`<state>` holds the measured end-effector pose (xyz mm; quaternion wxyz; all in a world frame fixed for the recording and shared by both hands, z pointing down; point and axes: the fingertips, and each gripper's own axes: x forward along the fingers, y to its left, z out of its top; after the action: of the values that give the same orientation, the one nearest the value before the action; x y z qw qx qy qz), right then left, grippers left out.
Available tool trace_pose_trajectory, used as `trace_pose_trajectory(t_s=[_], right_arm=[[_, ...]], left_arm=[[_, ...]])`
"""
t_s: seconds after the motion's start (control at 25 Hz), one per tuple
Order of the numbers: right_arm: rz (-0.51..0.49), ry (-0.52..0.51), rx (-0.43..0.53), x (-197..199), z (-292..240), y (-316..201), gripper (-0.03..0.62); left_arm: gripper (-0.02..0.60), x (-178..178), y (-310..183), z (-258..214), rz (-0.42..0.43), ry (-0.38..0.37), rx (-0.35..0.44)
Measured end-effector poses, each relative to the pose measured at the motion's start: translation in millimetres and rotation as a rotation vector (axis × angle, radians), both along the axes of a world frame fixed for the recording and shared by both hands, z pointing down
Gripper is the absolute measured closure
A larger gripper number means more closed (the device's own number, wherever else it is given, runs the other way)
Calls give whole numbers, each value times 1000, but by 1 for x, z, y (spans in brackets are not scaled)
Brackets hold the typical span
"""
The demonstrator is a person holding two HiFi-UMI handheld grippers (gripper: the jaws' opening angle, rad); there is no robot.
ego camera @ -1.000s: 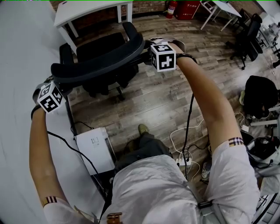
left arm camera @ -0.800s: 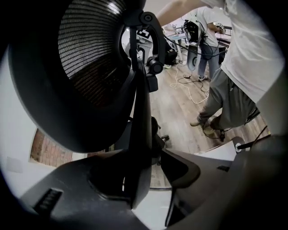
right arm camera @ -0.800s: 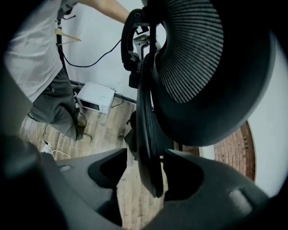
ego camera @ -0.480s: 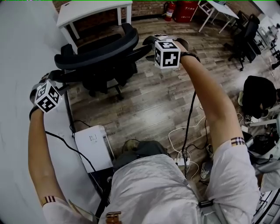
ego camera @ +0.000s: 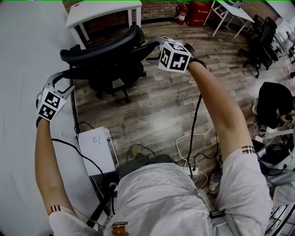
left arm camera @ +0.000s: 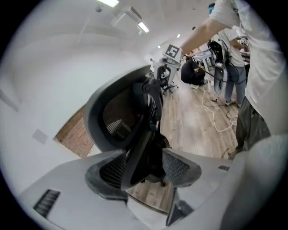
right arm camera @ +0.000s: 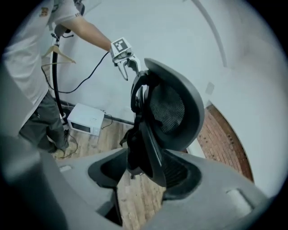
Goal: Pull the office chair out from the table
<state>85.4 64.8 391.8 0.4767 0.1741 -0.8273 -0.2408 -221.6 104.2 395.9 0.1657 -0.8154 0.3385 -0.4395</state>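
Release is being made on the left side: the jaws of the left tool (left arm camera: 144, 169) have just been opening and are now being held spread. The backrest edge of the office chair (ego camera: 106, 48) is standing between the pads but is no longer being pinched. The right tool (right arm camera: 143, 174) is being kept closed on the opposite end of the backrest rim. Compared with a second ago, both tools are being carried higher.

The office chair is being left on the wooden floor (ego camera: 156, 101), out in front of the small white table (ego camera: 103, 8) and just beside the edge of the long white table (ego camera: 27, 55) at the left. The pull is therefore being judged as good as done.

A white box (ego camera: 96, 150) and loose cables (ego camera: 193, 138) are being shown on the floor nearer the person. A brick wall (ego camera: 156, 4) and a red fire extinguisher (ego camera: 182, 11) are being shown beyond.
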Motion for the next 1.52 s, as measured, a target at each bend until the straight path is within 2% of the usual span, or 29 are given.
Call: trace_pose_trajectory(t_s=[0.2,0.32,0.48,0.56,0.68,0.8,0.96,1.12,1.32,1.52], right_arm=[[26,-186,-22,-10,-16,36,367],[48,-339,-33,-16,-30,59,372],[65,-559,-19,-20,-54,89,419],[61,-661,-23,-26,-66,106,448],[48,-798,-29,-38,-82,131,489],[33,-897,-30,-53,-94,152,522],[18,-981,-52,-74,-96,176,563],[18,-1032,-76,-92,-93,190,589],[21,-1071,-95,-104,-92,197,591],[18,-1104,-106,-110,-96,201,591]], left_arm=[[335,44,38,-26,-47,266,48],[337,70,64,-49,-74,475,79],[356,100,94,-86,-92,768,147],[372,114,110,-101,-87,873,172],[411,134,132,-121,-73,991,194],[437,150,146,-131,-48,1053,212],[471,160,161,-132,-32,1086,217],[524,162,172,-130,-23,1116,219],[580,162,177,-122,-32,1123,210],[581,164,179,-121,-32,1124,203]])
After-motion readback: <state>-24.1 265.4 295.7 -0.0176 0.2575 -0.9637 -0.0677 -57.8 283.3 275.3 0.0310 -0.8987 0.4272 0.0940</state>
